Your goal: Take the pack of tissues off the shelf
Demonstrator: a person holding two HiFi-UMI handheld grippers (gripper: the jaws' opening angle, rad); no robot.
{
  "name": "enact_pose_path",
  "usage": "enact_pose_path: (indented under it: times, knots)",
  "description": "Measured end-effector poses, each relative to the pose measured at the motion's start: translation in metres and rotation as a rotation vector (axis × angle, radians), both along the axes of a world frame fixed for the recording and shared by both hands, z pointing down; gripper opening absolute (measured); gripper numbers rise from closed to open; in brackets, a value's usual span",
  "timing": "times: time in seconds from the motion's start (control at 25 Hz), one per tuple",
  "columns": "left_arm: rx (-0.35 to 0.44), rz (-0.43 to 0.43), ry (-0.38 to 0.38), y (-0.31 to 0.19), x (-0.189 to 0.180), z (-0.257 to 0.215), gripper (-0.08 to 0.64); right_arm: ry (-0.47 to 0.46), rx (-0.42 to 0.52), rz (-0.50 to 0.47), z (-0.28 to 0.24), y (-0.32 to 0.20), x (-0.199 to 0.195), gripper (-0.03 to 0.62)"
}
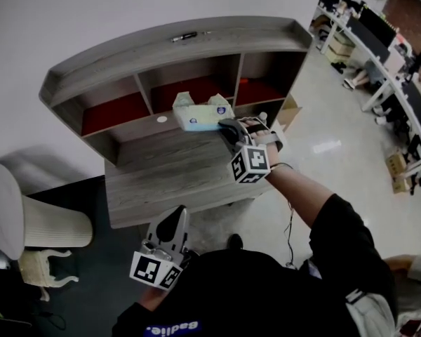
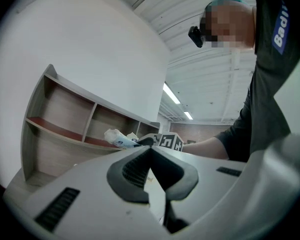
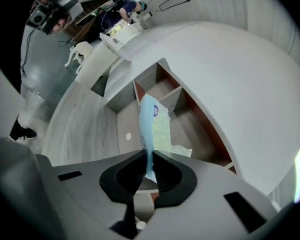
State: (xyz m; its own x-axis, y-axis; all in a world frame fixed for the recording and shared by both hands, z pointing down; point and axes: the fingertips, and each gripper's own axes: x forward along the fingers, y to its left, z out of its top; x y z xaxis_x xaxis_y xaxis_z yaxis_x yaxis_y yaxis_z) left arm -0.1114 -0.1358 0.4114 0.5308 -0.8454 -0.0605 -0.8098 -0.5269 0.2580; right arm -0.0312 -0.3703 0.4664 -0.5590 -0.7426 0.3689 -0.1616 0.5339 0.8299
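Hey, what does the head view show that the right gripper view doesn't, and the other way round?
Only the head view shows the left gripper, low by the desk's near edge, and the dark sleeve behind the right gripper. Only the right gripper view shows that gripper's jaws up close, pinched on the blue edge of the pack of tissues. Both show the pack held in front of the shelf, above the grey desk, where a small white disc lies.

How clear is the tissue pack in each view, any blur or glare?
Head view: tissue pack sharp, evenly lit. Right gripper view: pack soft-focus close to the jaws, corners dark. Left gripper view: pack tiny, ceiling lights glaring.
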Motion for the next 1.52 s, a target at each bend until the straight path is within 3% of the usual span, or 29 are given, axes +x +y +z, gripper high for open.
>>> enact_pose_path:
  times: [0.6, 1.28, 1.52]
  knots:
    - [0.016, 0.067, 0.006, 0.001, 0.025, -0.003, 0.002, -0.271, -0.194, -0.068, -0.035, 0.118, 0.010, 0.054]
    - [0.017, 0.091, 0.002, 0.006, 0.034, -0.003, 0.002, -0.628, -0.460, -0.086, -0.053, 0.191, 0.005, 0.054]
    - [0.019, 0.093, 0.002, 0.007, 0.033, -0.002, 0.002, -0.656, -0.483, -0.109, -0.052, 0.202, -0.002, 0.054]
